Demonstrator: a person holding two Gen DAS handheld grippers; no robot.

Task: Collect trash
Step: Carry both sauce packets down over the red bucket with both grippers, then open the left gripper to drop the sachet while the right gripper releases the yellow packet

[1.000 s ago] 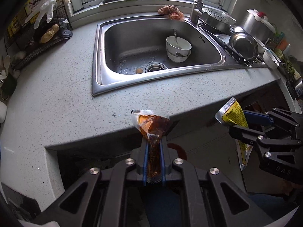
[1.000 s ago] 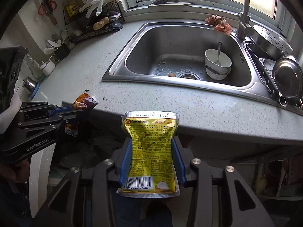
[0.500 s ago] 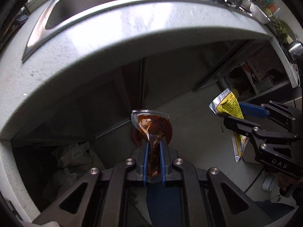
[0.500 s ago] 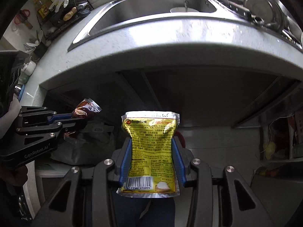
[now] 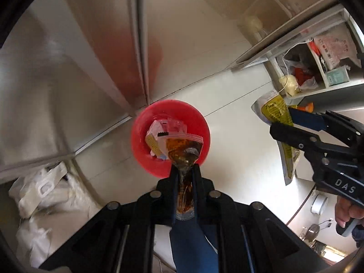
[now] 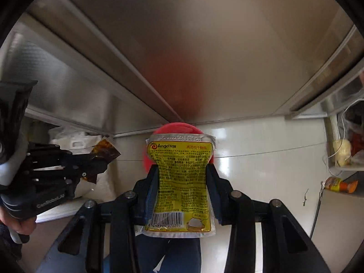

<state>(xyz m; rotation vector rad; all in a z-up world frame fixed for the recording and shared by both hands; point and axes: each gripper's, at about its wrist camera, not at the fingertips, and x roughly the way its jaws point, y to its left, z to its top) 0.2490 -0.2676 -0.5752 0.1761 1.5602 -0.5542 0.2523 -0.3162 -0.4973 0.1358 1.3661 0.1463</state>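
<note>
My left gripper is shut on a clear sachet of brown sauce, held just above a red trash bin on the floor that holds several wrappers. My right gripper is shut on a yellow and silver Angel pouch, which hides most of the red bin below it. The right gripper with the yellow pouch shows at the right of the left wrist view. The left gripper with the sauce sachet shows at the left of the right wrist view.
Steel cabinet doors rise behind the bin. White plastic bags lie in an open space to the left. Shelves with packets stand at the right. The floor is pale tile.
Both grippers have dropped from above the counter and sink down to floor level in front of the cabinet. The red bin has come into view, right under the left gripper's sachet.
</note>
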